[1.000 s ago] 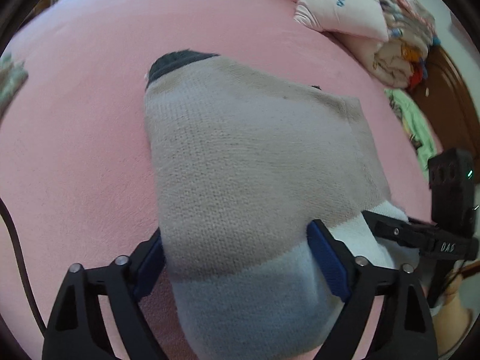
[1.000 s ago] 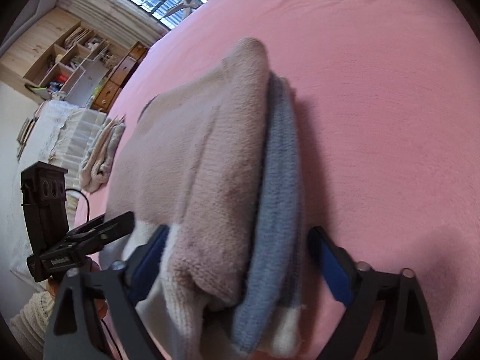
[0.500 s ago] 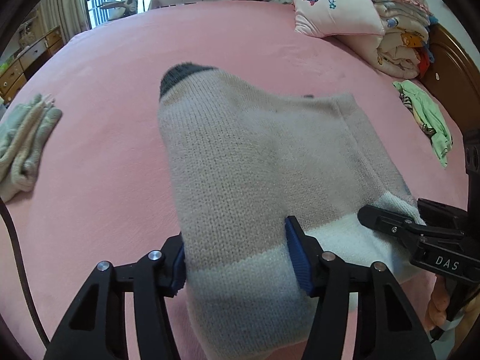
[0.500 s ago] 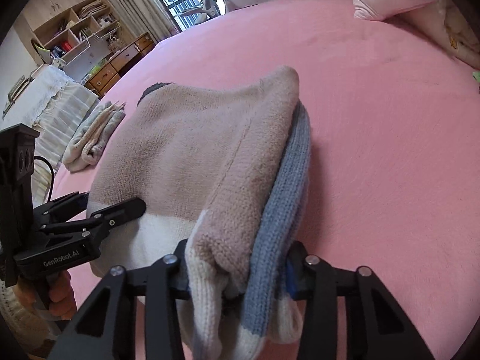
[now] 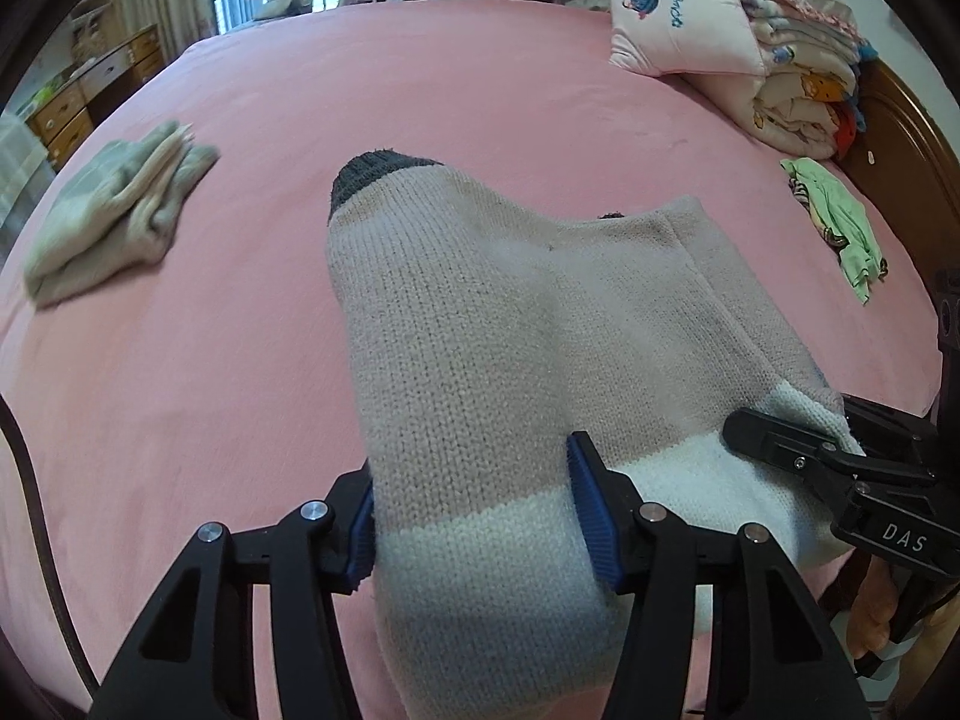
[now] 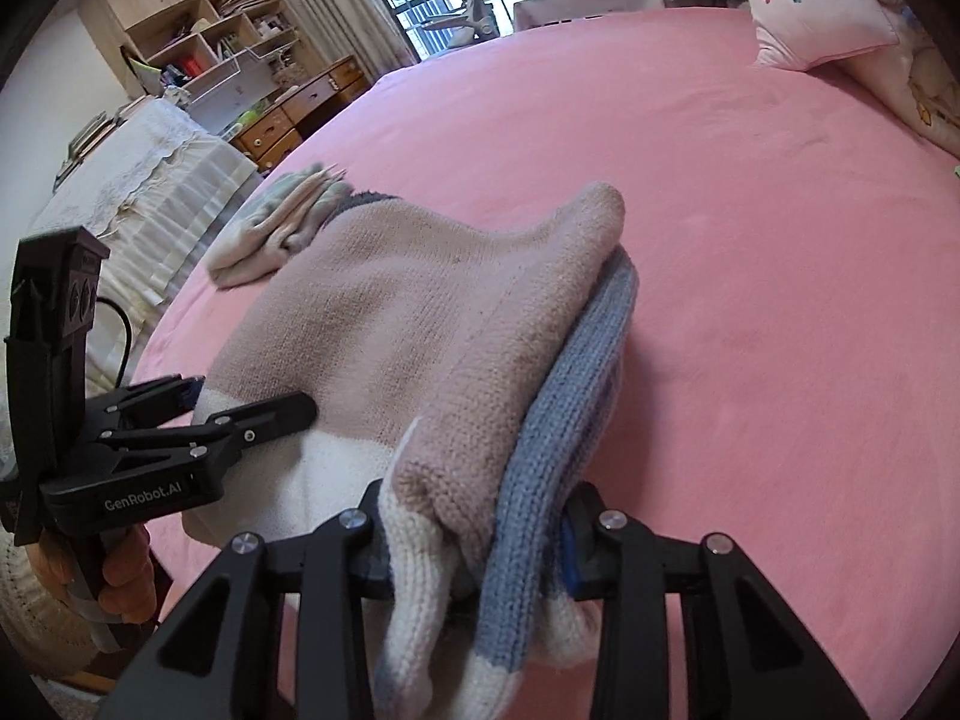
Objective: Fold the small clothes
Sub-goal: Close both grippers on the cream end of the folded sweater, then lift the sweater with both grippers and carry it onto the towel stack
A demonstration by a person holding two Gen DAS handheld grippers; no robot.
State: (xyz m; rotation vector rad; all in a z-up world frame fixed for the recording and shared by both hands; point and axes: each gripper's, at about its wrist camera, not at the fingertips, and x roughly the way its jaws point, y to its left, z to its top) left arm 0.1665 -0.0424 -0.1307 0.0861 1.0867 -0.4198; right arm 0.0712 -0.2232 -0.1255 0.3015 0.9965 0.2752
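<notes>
- My left tongs (image 5: 474,510) are clamped on the near edge of the knit sweater (image 5: 510,312); both blue pads (image 5: 591,516) press into the fabric where the beige band meets the white hem.
- My right tongs (image 6: 474,540) grip the other corner of that same hem, and their jaws are closing further; a thick bunch of beige, white and blue-grey knit is squeezed between them.
- From the left camera, the right tongs (image 5: 840,462) come in from the right of my left ones, their black tips lying on the white band.
- From the right camera, the left tongs (image 6: 198,420) sit to the left of my right ones, one tip resting on the sweater (image 6: 420,330) near the beige and white seam; a hand (image 6: 120,576) holds their grip below.
- The sweater stretches away from both tongs over the pink bed (image 5: 420,90), its dark grey cuff (image 5: 372,171) at the far end ahead of the left tongs.
- The near hem looks lifted off the sheet; I cannot tell how much of the far part still lies on it.
- Far left of the left tongs, a pale folded garment (image 5: 114,216) lies on the sheet, well apart from the sweater.
- Far right, a pink pillow (image 5: 678,24) and a stack of folded bedding (image 5: 798,90) sit by the headboard, with a green cloth (image 5: 840,216) nearer to my tongs.
</notes>
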